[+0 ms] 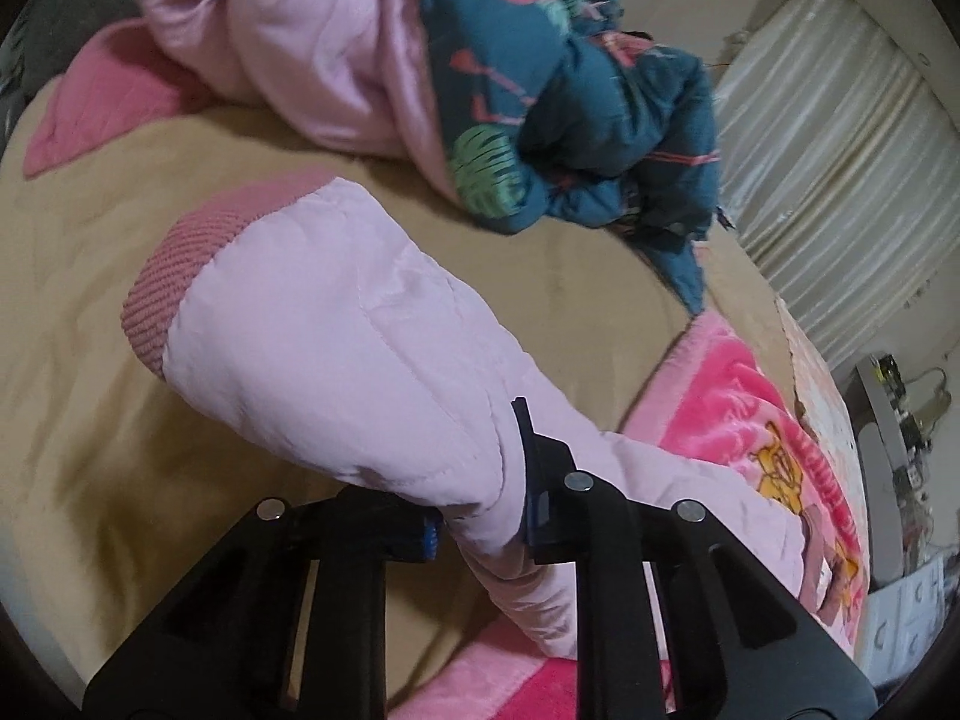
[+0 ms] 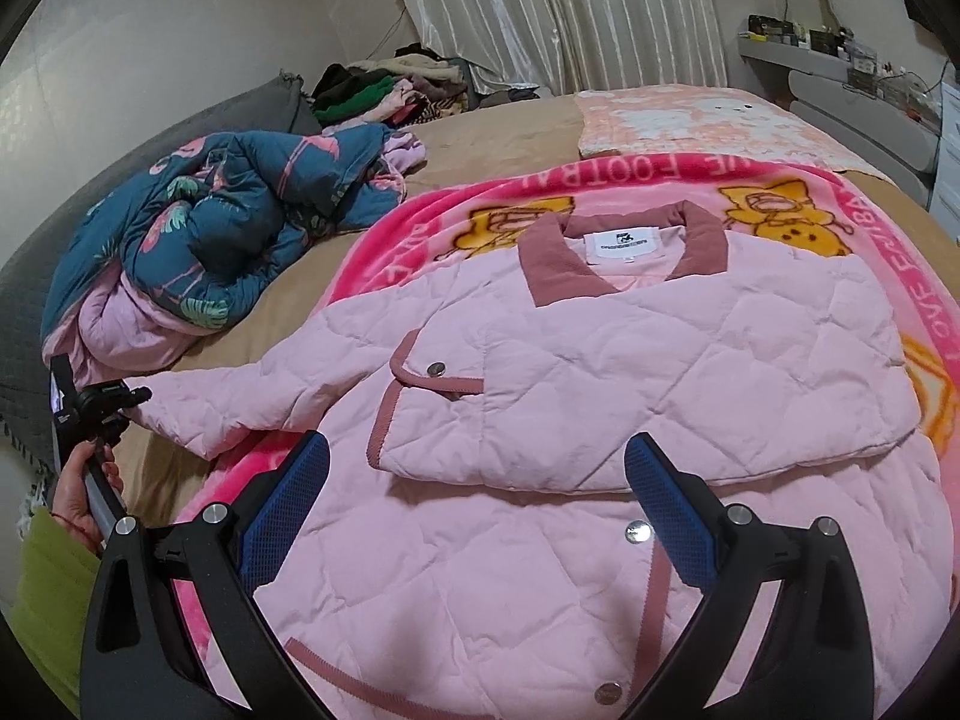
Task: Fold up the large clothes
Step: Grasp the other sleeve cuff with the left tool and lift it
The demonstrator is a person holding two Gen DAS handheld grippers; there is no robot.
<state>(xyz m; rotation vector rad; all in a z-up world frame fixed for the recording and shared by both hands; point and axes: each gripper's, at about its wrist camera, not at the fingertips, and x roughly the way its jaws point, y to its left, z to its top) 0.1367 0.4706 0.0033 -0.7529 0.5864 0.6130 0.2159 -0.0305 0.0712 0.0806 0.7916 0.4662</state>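
Left wrist view shows the left tool [image 1: 480, 510] clamped on the jacket sleeve [image 1: 336, 336]; right tool [image 2: 477, 480] hangs apart over the jacket [image 2: 600, 372].

The jacket [image 2: 600, 372] is pale pink with diamond quilting; its collar [image 2: 624, 252], cuff [image 1: 174, 276] and pocket trim are dusty rose. The blanket [image 2: 888, 252] beneath is hot pink with orange cartoon figures. The quilt [image 2: 228, 210] at far left is teal with pink flamingos and green leaves.
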